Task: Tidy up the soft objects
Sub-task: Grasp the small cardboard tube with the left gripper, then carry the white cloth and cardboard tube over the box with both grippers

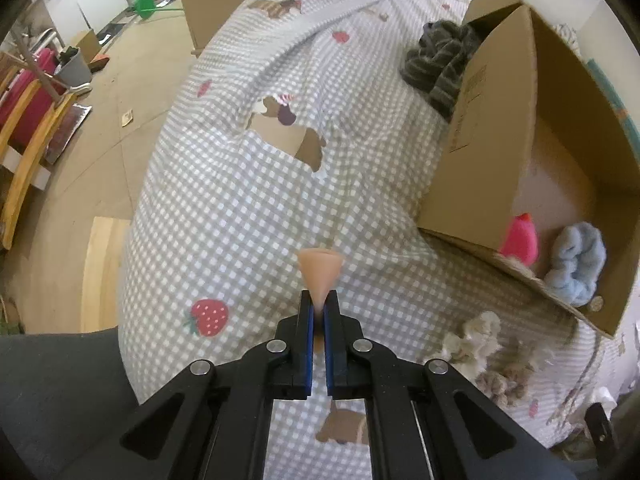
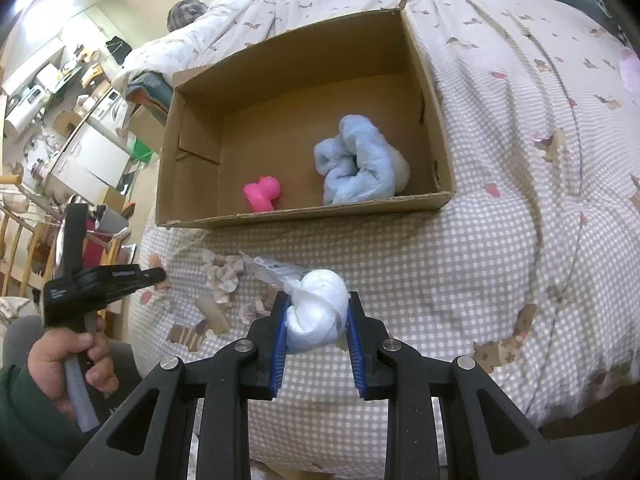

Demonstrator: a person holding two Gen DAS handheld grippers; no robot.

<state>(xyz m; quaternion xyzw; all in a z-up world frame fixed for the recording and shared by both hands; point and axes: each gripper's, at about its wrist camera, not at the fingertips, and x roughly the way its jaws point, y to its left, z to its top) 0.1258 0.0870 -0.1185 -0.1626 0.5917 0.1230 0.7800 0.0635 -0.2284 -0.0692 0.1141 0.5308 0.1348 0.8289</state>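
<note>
My left gripper [image 1: 319, 304] is shut on a small peach-coloured soft piece [image 1: 320, 266], squeezed to a cone above the checked quilt [image 1: 224, 208]. In the right wrist view the left gripper [image 2: 160, 275] hangs at the left, held by a hand [image 2: 68, 360]. My right gripper [image 2: 316, 302] is shut on a white soft wad [image 2: 318, 308], just in front of the open cardboard box [image 2: 300, 60]. The box [image 1: 480, 140] holds a pink soft toy [image 2: 262, 196] and a light blue fluffy scrunchie [image 2: 360, 168].
Beige scrunchies [image 2: 222, 276] and a clear plastic wrapper [image 2: 272, 270] lie on the quilt before the box, with a beige roll [image 2: 212, 314]. A dark striped cloth [image 1: 440, 60] sits behind the box. The bed's edge drops to the floor [image 1: 132, 92] on the left.
</note>
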